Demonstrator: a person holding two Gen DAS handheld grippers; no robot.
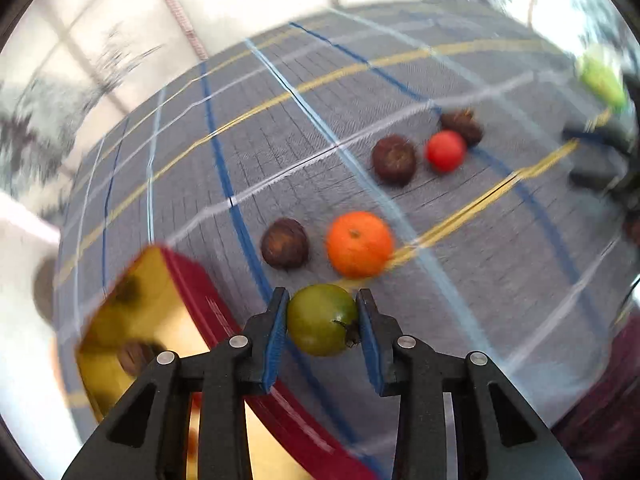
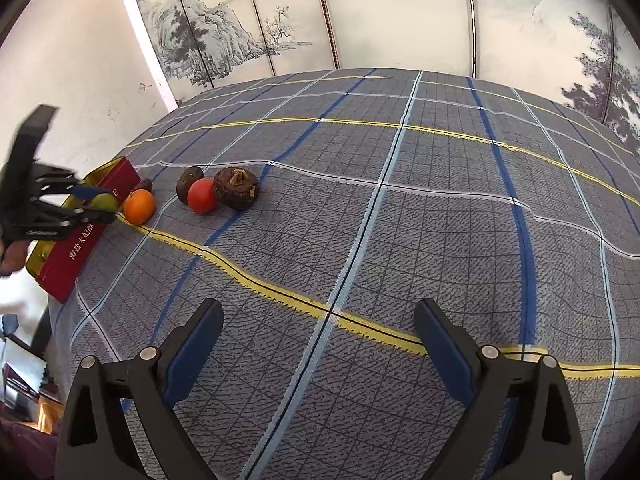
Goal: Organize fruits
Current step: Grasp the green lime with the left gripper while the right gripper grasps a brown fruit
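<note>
Left gripper (image 1: 322, 314) clamped on green fruit (image 1: 322, 319), just beside red tin (image 1: 208, 300) on plaid cloth (image 1: 460, 260); right gripper (image 2: 320, 348) spread wide, empty. Risk: round fruit slipping from narrow pads during lift, rolling against orange (image 1: 359, 243)

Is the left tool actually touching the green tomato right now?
Touching. In the left wrist view both blue pads of the left tool sit flush against the sides of the green tomato, with no gap on either side.

My left view is smeary with blur, and the cloth (image 1: 280, 128) bends at the edges. My right view is bright and sharp (soft shadows).
</note>
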